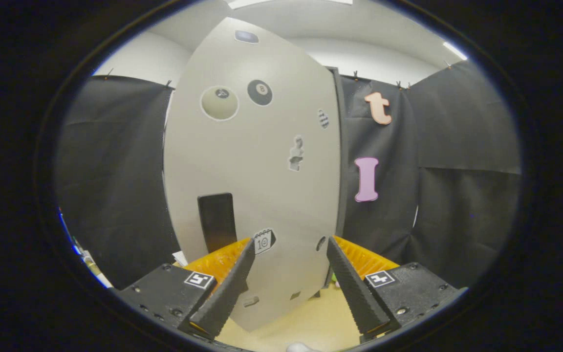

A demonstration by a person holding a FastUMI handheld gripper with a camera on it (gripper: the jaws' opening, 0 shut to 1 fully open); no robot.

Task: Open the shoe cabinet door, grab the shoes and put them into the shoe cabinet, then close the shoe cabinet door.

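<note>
A tall pale grey shoe cabinet door (252,161) stands straight ahead of me, dotted with small stickers. A dark rectangular handle (218,221) sits low on it, toward its left edge. The door's right edge lies against a darker cabinet side (342,161), and the door looks shut. My gripper (291,245) is open, its two fingers spread wide with only the lower door face showing in the gap. The left finger (230,286) reaches up just right of the handle. Whether the tips touch the door I cannot tell. No shoes are in sight.
Black cloth walls (457,186) hang on both sides of the cabinet. A pale yellow floor (311,320) runs under the door's bottom edge. A small white object (301,347) lies on the floor close below my fingers.
</note>
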